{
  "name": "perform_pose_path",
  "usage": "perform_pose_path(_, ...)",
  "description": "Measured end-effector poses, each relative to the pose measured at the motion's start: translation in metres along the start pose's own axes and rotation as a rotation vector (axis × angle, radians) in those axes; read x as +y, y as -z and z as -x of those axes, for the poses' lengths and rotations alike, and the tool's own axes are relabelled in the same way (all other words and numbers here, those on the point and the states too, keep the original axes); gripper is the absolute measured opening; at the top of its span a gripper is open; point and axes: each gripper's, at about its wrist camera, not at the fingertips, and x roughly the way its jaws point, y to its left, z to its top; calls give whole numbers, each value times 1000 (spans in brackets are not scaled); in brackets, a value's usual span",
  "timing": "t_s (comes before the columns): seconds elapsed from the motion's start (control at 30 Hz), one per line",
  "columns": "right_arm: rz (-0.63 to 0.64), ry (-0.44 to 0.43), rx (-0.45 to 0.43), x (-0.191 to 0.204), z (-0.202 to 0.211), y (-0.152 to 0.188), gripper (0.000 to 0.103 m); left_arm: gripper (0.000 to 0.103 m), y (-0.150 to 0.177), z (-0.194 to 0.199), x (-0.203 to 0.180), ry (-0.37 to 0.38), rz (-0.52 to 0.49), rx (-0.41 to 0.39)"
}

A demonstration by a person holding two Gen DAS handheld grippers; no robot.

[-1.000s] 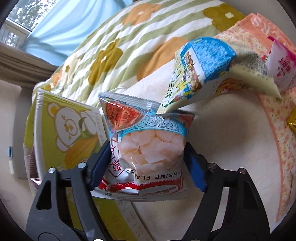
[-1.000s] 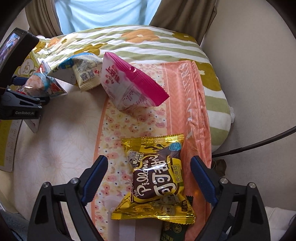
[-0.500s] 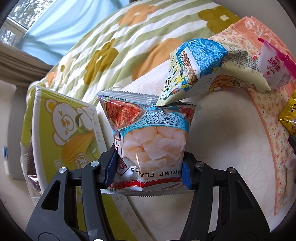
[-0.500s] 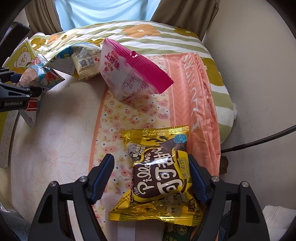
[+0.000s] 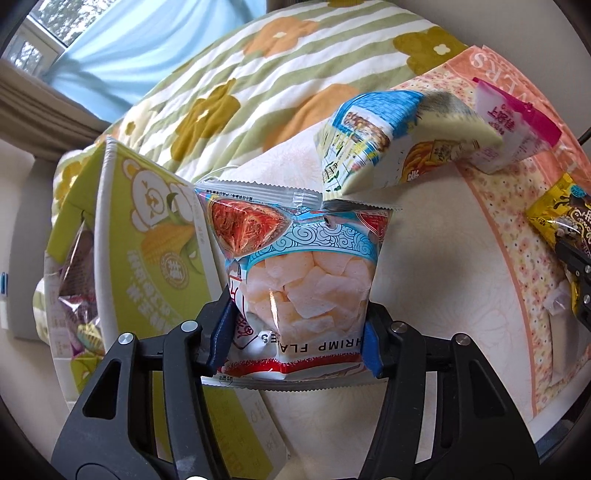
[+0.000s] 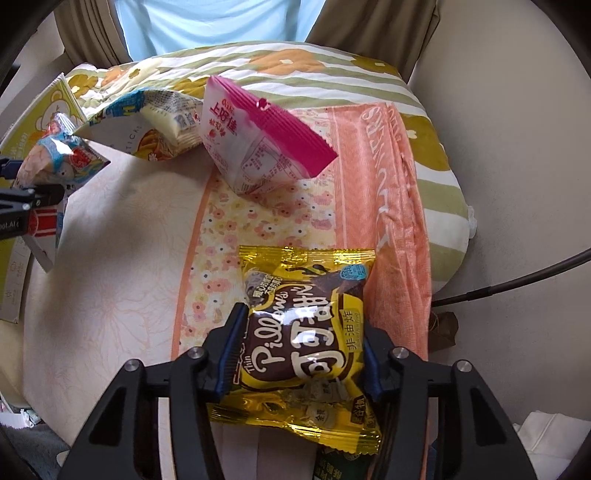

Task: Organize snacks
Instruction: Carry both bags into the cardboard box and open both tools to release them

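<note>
Daylit room with a window point(image 5: 44, 40) behind a pale blue curtain point(image 6: 207, 22) and brown drapes point(image 6: 369, 26). Green-striped floral quilt point(image 5: 258, 74) under a peach flowered cloth point(image 6: 373, 177). Cream wall point(image 6: 509, 129) alongside.

Striped floral quilt point(image 6: 295, 74) under peach flowered cloth point(image 6: 384, 184); blue curtain point(image 5: 129, 48) behind, black cable point(image 6: 517, 280) at right.

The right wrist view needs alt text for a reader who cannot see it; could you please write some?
The right gripper is closed on a yellow Pillows snack bag lying on a floral orange cloth. Farther back sit a pink-and-white snack bag and a blue-and-white snack bag; at the left edge, the left gripper holds a shrimp flakes bag.
</note>
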Motion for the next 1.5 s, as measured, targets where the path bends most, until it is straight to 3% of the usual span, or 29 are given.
perform_pose_path(0.57, 80, -38, -164, 17, 72, 12, 50, 52, 46, 74, -3, -2, 74, -130)
perform_pose_path(0.9, 131, -95, -251, 42, 111, 10, 50, 52, 71, 114, 5, -42, 113, -195)
perform_pose_path(1.17, 202, -156, -312, 84, 147, -22, 50, 52, 81, 145, 54, -93, 200, -258)
perform_pose_path(1.5, 257, -210, -384, 184, 188, -71, 50, 52, 107, 143, 159, -109, 295, -285)
